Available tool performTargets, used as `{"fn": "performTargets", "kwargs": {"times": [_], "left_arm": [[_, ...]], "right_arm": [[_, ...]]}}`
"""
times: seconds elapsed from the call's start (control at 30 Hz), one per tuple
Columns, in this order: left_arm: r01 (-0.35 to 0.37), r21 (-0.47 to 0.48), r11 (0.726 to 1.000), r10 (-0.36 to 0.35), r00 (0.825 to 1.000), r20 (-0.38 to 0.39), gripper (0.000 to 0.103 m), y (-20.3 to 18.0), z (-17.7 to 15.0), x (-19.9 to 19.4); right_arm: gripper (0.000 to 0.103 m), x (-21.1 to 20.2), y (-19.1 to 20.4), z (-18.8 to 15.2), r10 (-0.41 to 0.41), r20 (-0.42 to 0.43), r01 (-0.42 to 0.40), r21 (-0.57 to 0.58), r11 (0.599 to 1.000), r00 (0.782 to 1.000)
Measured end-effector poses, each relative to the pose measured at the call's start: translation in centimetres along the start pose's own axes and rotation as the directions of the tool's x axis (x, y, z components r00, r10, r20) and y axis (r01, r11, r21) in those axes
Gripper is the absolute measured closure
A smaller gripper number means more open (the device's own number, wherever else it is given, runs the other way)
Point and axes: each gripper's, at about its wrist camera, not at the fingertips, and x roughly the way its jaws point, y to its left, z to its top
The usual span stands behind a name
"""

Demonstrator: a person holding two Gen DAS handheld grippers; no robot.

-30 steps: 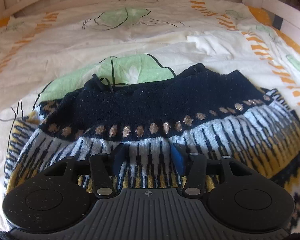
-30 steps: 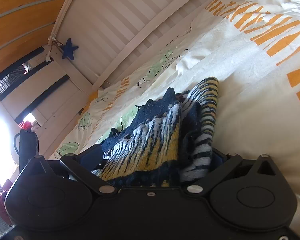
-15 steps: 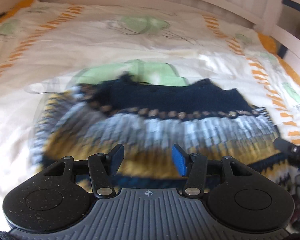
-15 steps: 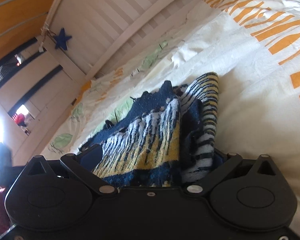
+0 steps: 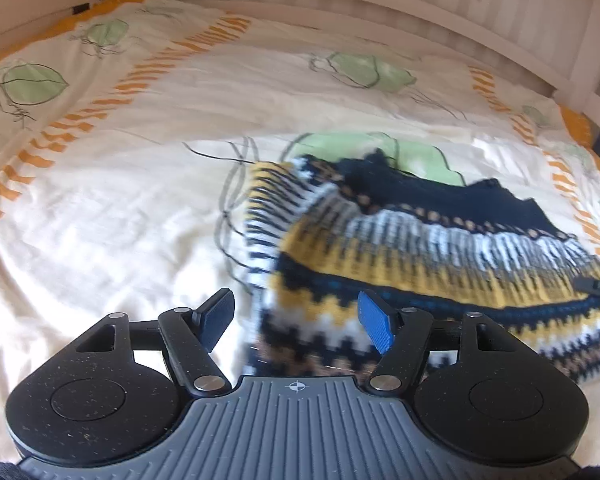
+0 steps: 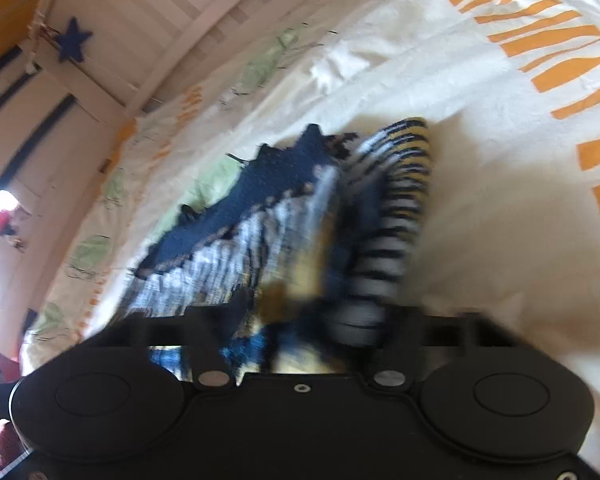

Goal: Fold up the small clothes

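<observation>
Now the left gripper (image 5: 296, 316) hangs with jaws spread wide, gripping nothing; the knitted sweater (image 5: 440, 256) lies on the bed sheet (image 5: 120, 220), its near left corner sitting between the blue pads (image 5: 374, 320). Over on the right gripper (image 6: 300, 320), bunched sweater fills the jaws, though blur hides whether they're clenched.

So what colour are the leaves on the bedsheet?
Light green leaves with thin black outlines, clearest in the left wrist view.

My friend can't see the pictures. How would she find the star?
Look at the white slatted bed rail behind the leaf-print sheet. At its corner post hangs a small dark blue star. It is the only star-shaped thing there, far from the knitted sweater.
</observation>
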Motion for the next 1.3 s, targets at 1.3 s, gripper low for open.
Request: {"fn": "performTargets", "kwargs": {"times": [1.3], "left_arm": [[0.006, -0.315, 0.949, -0.021, 0.999, -0.044, 0.036, 12.2, 1.9, -1.9]], "right_arm": [[0.063, 15.6, 29.8, -5.6, -0.203, -0.065, 0.141, -0.517, 0.844, 0.977]]}}
